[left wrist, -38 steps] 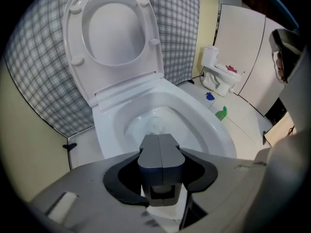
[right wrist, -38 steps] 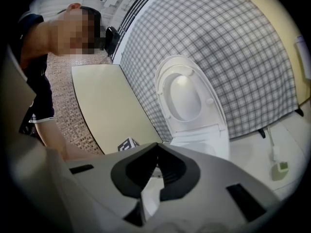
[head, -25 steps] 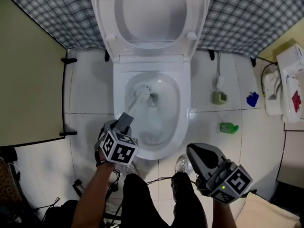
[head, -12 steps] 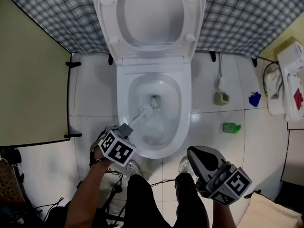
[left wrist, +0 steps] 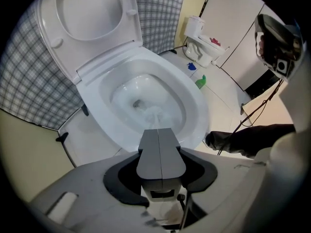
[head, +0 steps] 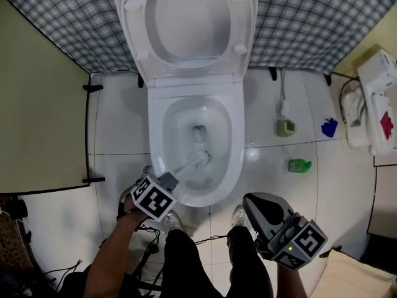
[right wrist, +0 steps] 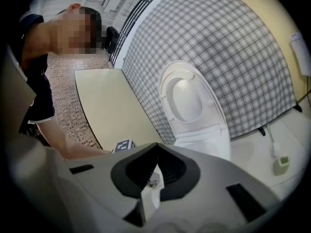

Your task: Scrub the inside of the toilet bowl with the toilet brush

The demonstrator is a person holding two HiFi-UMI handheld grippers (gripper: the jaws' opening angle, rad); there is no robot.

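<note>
Looking steeply down on a white toilet bowl (head: 231, 166), oval and glossy, wet inside, seat and lid (head: 186, 17) tipped up at 12 o'clock against a checked cloth (head: 310, 23). Down in the bowl, at 6 o'clock of the drain, a white toilet brush (head: 200, 159), bristle head on the porcelain, thin handle slanting out toward 8 o'clock over the rim. At that end the left gripper (head: 169, 180), reached in from 7 o'clock on a bare forearm (head: 115, 253), marker cube (head: 153, 198) uppermost, clamped on the handle. At 5 o'clock of the bowl and clear of it, the right gripper (head: 253, 202) — low over the tiled floor (head: 118, 135) beside a shoe (head: 239, 215), closed and empty. At 3 o'clock, a green bottle (head: 299, 165).

Along the left gripper (left wrist: 159, 132): grey jaws pressed flush, only a seam between, with the thin handle leaving them at 12 o'clock. Just beyond, the toilet brush (left wrist: 153, 114) head, blurred white, low in the toilet bowl (left wrist: 194, 108) near the drain hole.

Along the right gripper (right wrist: 156, 152): jaws met, nothing between. At 1 o'clock, the raised seat and lid (right wrist: 187, 98); at 9 o'clock, the forearm (right wrist: 73, 149) and a corner of the other marker cube (right wrist: 125, 144).
</note>
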